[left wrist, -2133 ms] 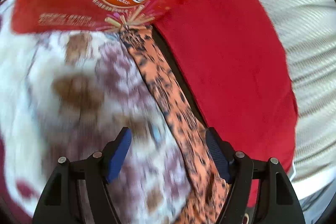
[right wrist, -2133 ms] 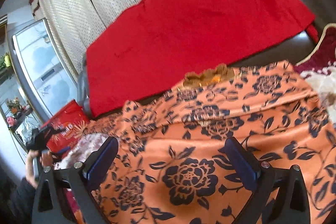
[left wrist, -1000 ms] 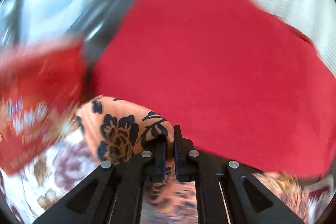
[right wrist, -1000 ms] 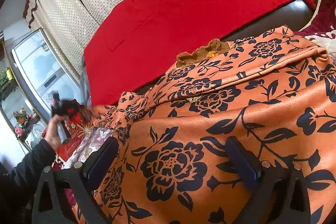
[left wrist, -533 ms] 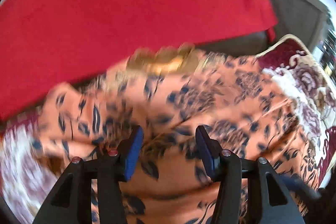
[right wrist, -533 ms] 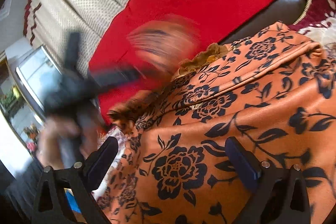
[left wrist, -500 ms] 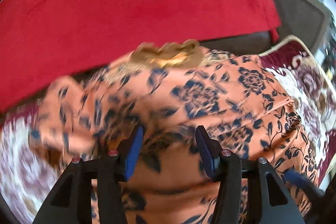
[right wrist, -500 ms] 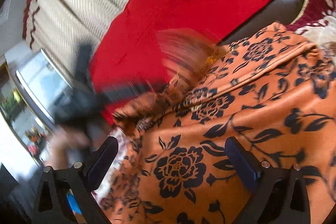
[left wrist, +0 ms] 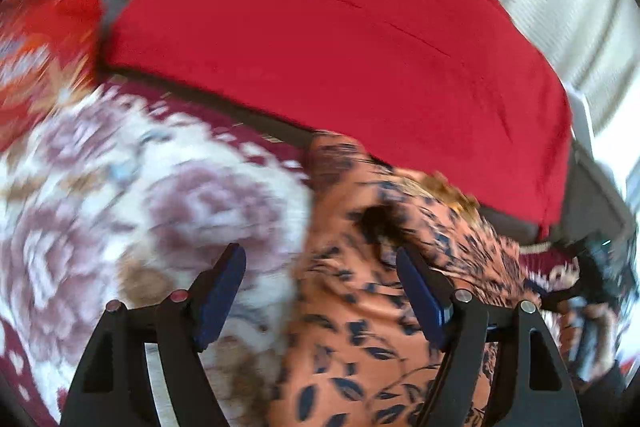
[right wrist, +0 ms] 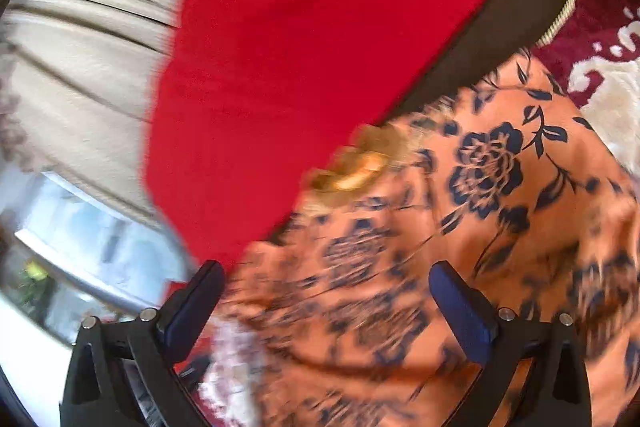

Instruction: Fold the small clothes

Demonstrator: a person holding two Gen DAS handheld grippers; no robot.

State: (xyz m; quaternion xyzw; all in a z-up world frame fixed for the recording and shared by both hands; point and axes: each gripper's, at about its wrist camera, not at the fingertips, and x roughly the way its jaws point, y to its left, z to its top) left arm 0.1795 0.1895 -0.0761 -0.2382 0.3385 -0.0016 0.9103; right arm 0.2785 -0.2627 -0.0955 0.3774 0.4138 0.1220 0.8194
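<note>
Folding the orange garment (left wrist: 384, 347) (lying lower right in the left view, on the floral cover (left wrist: 132, 195)), between folds by the look of it. Left gripper (left wrist: 320, 291) just been opening, jaws apart, nothing clamped. Right gripper (right wrist: 324, 311) also gaping, hovering over the cloth, empty. Next, likely needing a fresh edge pinched. No containers showing, only blurred red packaging (left wrist: 36, 39) at upper left.

I see a plush floral cover (left wrist: 168, 195), white with maroon blooms, spread under everything. The orange garment with dark flowers (left wrist: 380, 327) lies crumpled directly on it, its ruffled collar (right wrist: 356, 171) toward the red cloth (left wrist: 340, 39) draped behind.
</note>
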